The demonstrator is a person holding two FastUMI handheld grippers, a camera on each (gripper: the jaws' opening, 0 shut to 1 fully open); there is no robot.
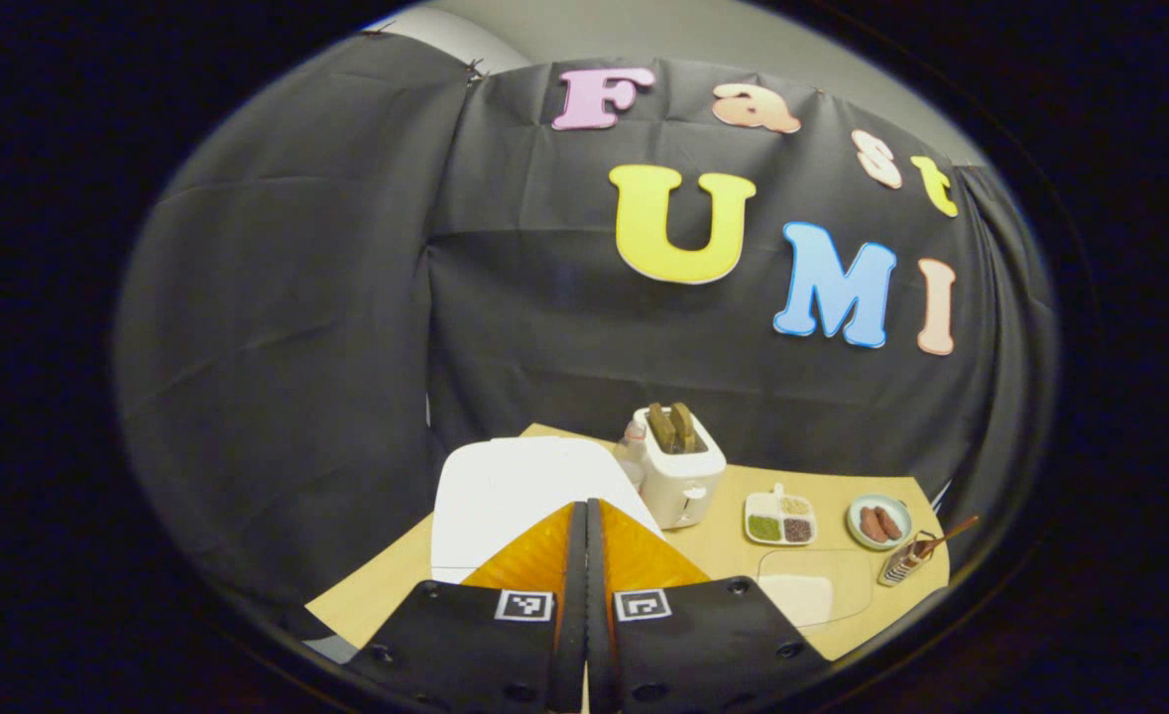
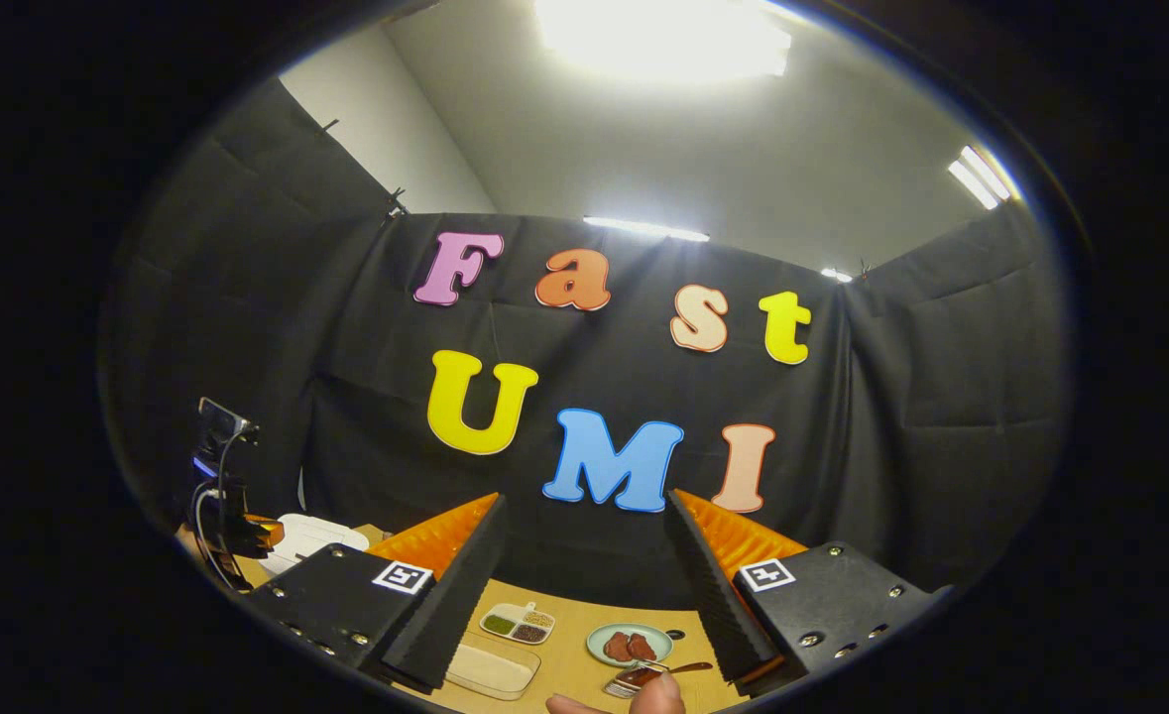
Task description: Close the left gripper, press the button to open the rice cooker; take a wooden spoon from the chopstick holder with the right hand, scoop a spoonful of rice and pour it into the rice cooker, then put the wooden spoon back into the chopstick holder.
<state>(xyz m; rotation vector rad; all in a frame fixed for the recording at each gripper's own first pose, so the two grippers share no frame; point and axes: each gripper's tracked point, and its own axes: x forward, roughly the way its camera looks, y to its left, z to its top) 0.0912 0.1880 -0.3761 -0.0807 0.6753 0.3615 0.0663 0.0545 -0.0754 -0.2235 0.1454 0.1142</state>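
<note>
My left gripper (image 1: 585, 516) has its fingers pressed together with nothing between them, so the joined tips make one blunt point for pushing the button; it sits low centre, just over the white rice cooker (image 1: 515, 486). My right gripper (image 2: 584, 555) is spread wide and empty, ready for the wooden spoon (image 1: 946, 536) leaning in the chopstick holder (image 1: 903, 565) at lower right. On the table (image 1: 386, 585), a toaster (image 1: 681, 466), a sectioned dish (image 1: 780, 519) and a plate of sausages (image 1: 878, 522) crowd between cooker and holder.
</note>
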